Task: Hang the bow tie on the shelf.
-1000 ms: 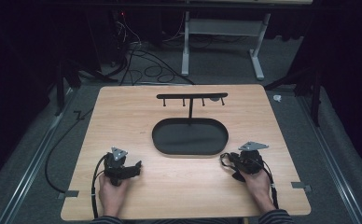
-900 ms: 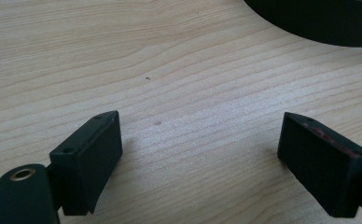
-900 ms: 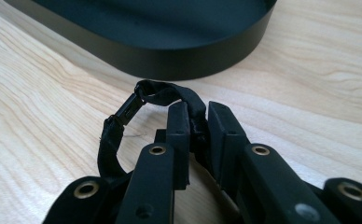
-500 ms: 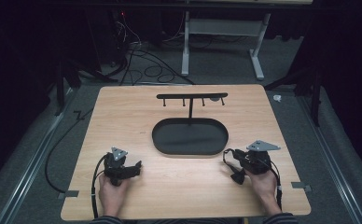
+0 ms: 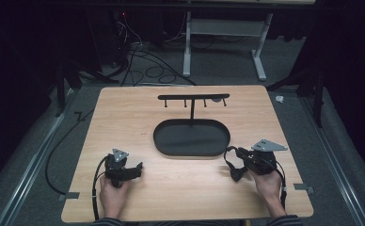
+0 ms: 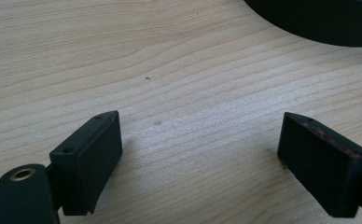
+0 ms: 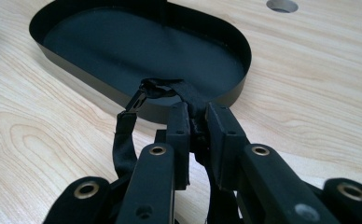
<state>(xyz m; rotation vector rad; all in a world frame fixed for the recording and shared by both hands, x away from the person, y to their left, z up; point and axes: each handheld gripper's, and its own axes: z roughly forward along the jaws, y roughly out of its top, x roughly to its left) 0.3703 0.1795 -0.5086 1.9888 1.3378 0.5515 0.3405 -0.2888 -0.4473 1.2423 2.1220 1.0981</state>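
Observation:
A black strap (image 7: 127,140) with a small buckle hangs in a loop from my right gripper (image 7: 197,116), whose jaws are shut on it just above the wooden table. In the high view the right gripper (image 5: 241,162) and the strap (image 5: 231,165) sit by the right end of the black oval tray (image 5: 162,141). The tray (image 7: 123,42) holds nothing. My left gripper (image 5: 136,168) rests on the table at the front left, open, nothing between its pads (image 6: 95,154); the tray's edge (image 6: 319,18) lies beyond it.
A black T-shaped rack (image 5: 193,97) with several short pegs rises from the tray's far side. A round hole (image 7: 281,5) is in the tabletop beyond the tray. Cables (image 5: 138,56) and a desk frame (image 5: 260,52) lie on the floor behind the table.
My right gripper has lifted off the table with the strap and drifted slightly right. The left gripper has stayed where it was.

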